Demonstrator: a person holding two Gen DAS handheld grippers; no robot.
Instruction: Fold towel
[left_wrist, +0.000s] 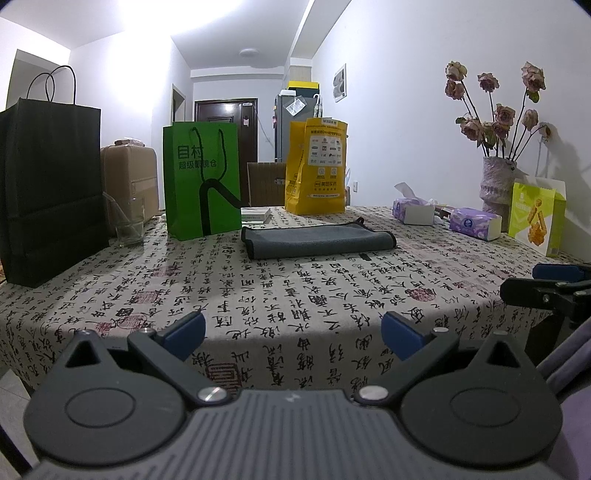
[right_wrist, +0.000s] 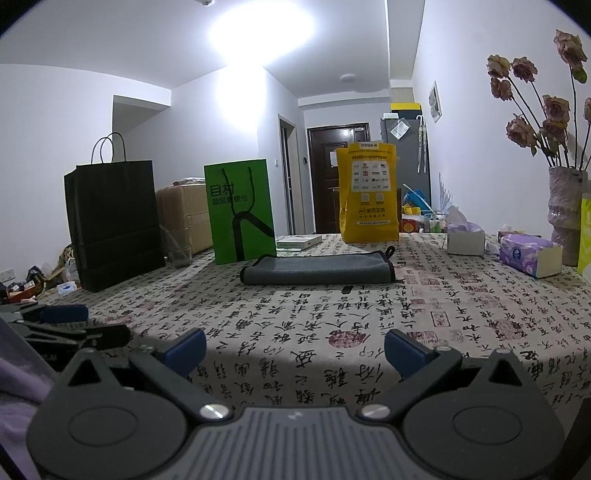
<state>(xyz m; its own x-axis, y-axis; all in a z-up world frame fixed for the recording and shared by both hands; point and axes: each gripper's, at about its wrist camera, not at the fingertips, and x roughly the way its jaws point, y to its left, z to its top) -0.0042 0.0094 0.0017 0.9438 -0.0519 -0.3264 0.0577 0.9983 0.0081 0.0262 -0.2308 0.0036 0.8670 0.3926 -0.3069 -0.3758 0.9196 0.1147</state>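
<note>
I see the towel (left_wrist: 317, 242) lying flat toward the far middle of the tabletop (left_wrist: 295, 295), in front of the green bag (left_wrist: 201, 177) and yellow bag (left_wrist: 317, 170). It looks already folded at least once: a doubled, rounded edge shows at its left end, and a loop sticks up at its far right corner. Whether another fold is left I cannot say; I judge the job mostly done or between folds. My left gripper (left_wrist: 293, 334) hovers at the near edge, jaws spread wide, holding nothing. My right gripper (right_wrist: 295, 349) is the same, agape and empty, well apart from the towel.
</note>
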